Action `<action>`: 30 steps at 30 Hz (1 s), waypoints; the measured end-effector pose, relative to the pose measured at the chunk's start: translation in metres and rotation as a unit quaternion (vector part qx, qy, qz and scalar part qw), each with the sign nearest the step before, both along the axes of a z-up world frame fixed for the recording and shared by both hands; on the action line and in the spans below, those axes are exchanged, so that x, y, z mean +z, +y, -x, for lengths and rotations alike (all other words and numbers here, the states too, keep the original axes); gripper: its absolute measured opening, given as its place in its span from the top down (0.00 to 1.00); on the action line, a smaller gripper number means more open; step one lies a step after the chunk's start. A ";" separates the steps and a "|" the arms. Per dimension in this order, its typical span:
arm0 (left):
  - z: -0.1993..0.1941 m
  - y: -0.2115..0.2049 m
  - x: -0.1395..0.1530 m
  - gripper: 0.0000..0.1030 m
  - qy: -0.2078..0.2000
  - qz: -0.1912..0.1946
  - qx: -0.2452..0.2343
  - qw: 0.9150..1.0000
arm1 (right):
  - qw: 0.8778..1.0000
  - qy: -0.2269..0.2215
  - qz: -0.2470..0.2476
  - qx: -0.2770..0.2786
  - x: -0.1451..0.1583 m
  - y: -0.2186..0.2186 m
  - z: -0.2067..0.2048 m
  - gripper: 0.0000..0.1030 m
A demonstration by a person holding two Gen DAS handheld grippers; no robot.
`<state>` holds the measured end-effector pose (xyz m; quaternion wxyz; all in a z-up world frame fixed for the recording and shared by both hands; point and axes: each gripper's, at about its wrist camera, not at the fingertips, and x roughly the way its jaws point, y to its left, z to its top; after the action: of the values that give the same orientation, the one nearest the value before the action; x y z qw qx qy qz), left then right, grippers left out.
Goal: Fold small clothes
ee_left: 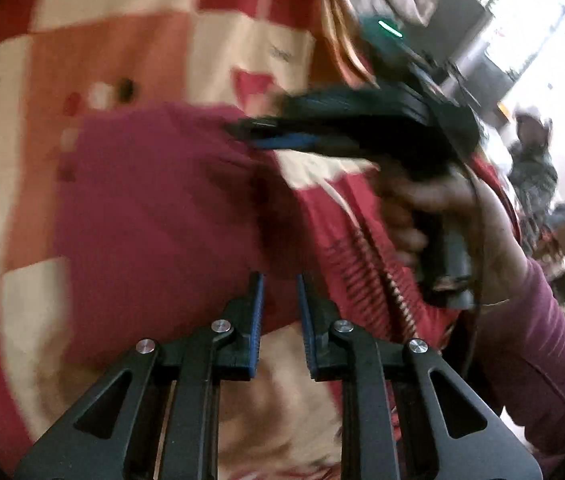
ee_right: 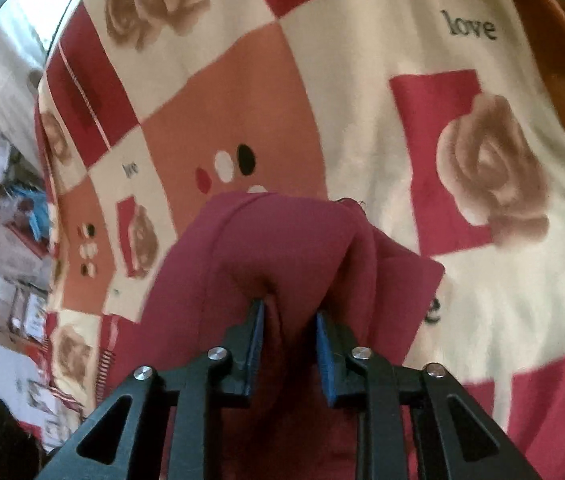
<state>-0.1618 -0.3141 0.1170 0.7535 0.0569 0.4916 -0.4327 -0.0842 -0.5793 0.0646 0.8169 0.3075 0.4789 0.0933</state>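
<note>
A small maroon garment [ee_left: 154,216] lies on a patterned bedspread [ee_left: 130,40]. My left gripper [ee_left: 280,280] hovers just over the garment's near edge, its jaws a little apart and holding nothing. My right gripper [ee_left: 242,128] reaches in from the right in the left wrist view, its tips at the garment's far edge. In the right wrist view the right gripper [ee_right: 288,308] has a bunched fold of the maroon garment [ee_right: 274,240] between its fingers, lifted off the bedspread [ee_right: 362,80].
The bedspread has red, orange and cream squares with rose prints and the word "love" [ee_right: 470,26]. Its edge runs along the right in the left wrist view, with a room and a person [ee_left: 530,152] beyond. Cluttered shelves [ee_right: 6,208] are left of the bed.
</note>
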 end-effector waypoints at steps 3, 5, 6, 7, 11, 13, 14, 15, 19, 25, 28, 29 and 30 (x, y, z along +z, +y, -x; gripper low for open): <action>-0.020 0.037 0.010 0.68 -0.045 0.005 0.071 0.996 | 0.999 -0.043 -0.004 0.002 0.027 0.009 0.025 0.32; -0.035 0.055 0.003 0.66 -0.037 0.016 0.118 0.992 | 0.999 -0.039 -0.013 0.016 0.030 0.020 0.037 0.30; -0.042 0.060 -0.004 0.66 -0.030 0.017 0.136 0.990 | 0.999 -0.031 -0.014 0.024 0.027 0.025 0.042 0.30; -0.049 0.059 -0.016 0.66 -0.021 0.013 0.152 0.988 | 0.999 -0.022 -0.013 0.032 0.024 0.034 0.046 0.30; -0.060 0.062 -0.048 0.66 0.013 -0.009 0.164 0.986 | 0.998 -0.013 -0.009 0.060 0.011 0.058 0.050 0.30; -0.063 0.061 -0.051 0.66 0.014 -0.009 0.163 0.986 | 0.999 0.006 0.007 0.053 -0.001 0.064 0.044 0.30; -0.063 0.061 -0.051 0.66 0.012 -0.007 0.164 0.986 | 0.999 0.018 0.007 0.047 -0.006 0.065 0.040 0.30; -0.060 0.064 -0.048 0.64 0.009 -0.007 0.164 0.986 | 0.999 0.025 0.003 0.042 -0.011 0.065 0.037 0.30; -0.058 0.063 -0.048 0.63 -0.004 -0.009 0.168 0.986 | 0.999 -0.009 0.037 0.035 -0.013 0.075 0.031 0.58; -0.050 0.066 -0.031 0.51 -0.035 0.010 0.176 0.984 | 0.990 -0.068 0.107 0.065 0.030 0.065 0.061 0.78; -0.048 0.057 -0.031 0.41 -0.042 0.018 0.170 0.984 | 0.990 -0.042 0.122 0.050 0.019 0.046 0.064 0.78; -0.048 0.052 -0.034 0.41 -0.037 0.014 0.166 0.985 | 0.991 -0.030 0.117 0.049 0.010 0.043 0.062 0.78; -0.049 0.049 -0.035 0.41 -0.033 0.011 0.163 0.986 | 0.993 -0.018 0.103 0.049 0.001 0.040 0.059 0.78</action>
<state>-0.1129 -0.2649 0.0816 0.8302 -0.0180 0.4646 -0.3075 -0.1436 -0.5390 0.0655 0.8471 0.1964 0.4858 0.0886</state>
